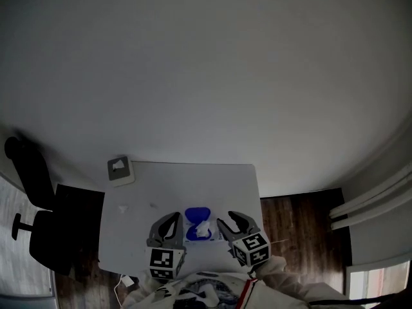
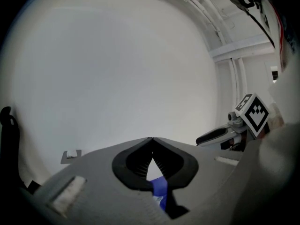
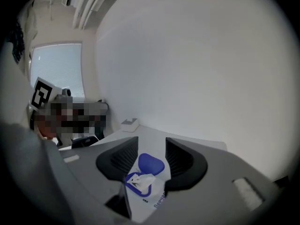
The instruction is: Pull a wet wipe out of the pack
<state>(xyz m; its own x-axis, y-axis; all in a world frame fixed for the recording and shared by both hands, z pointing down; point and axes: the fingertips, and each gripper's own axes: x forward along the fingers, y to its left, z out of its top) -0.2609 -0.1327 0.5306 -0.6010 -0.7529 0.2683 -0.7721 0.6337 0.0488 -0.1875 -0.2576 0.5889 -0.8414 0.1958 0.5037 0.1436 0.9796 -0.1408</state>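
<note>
The wet wipe pack (image 1: 207, 235) lies at the near edge of the white table (image 1: 193, 185), its blue lid (image 1: 197, 215) flipped open and a white wipe (image 1: 203, 228) sticking up from the opening. My left gripper (image 1: 174, 217) is just left of the pack, its jaws closed tip to tip; in its own view (image 2: 151, 139) only a bit of the blue lid (image 2: 159, 187) shows behind them. My right gripper (image 1: 228, 217) is just right of the pack and stands open. In the right gripper view (image 3: 152, 142) the lid (image 3: 151, 163) and wipe (image 3: 143, 179) lie between and beyond the jaws, untouched.
A small grey holder (image 1: 120, 170) sits at the table's far left corner. A black office chair (image 1: 32, 198) stands left of the table. Wooden floor (image 1: 296, 224) lies to the right. A plain white wall rises behind the table.
</note>
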